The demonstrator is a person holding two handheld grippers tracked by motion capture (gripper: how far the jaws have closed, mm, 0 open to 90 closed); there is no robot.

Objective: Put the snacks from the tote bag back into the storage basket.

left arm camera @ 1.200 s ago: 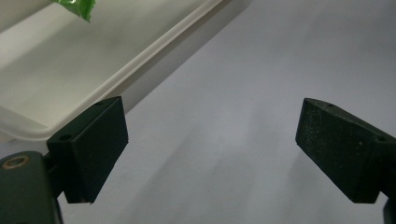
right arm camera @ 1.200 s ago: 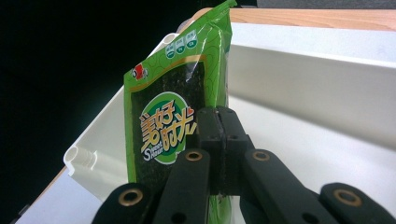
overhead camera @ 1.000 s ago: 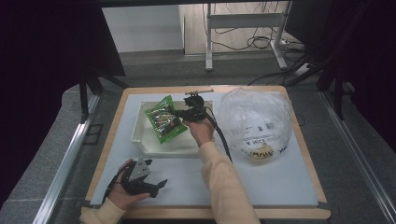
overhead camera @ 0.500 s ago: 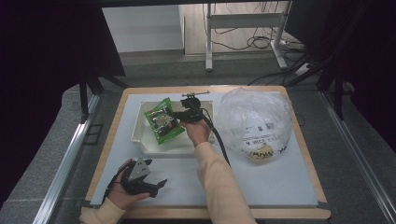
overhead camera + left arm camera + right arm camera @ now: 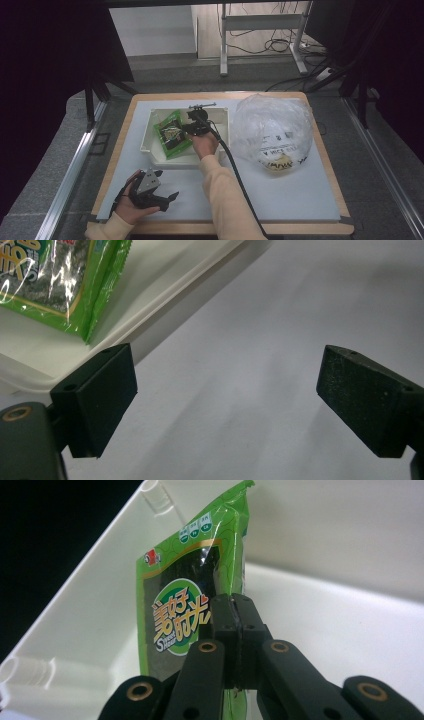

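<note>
My right claw (image 5: pixel 192 128) is over the shallow white plastic tray (image 5: pixel 150 145), pressed together on the edge of a green foil seaweed snack packet (image 5: pixel 192 592), which leans w/ its top against the tray wall. My left claw (image 5: pixel 162 197) rests low on the white counter (image 5: pixel 295 192) near the front edge, spread wide w/ nothing between. A crumpled clear plastic bag (image 5: pixel 272 130) sits right of the tray.

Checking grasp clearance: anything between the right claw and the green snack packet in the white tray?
Nothing visible. The right claw is closed on the edge of the green foil snack packet, which stands against the wall of the white plastic tray. The left claw rests open on the white mat, apart from the tray.
</note>
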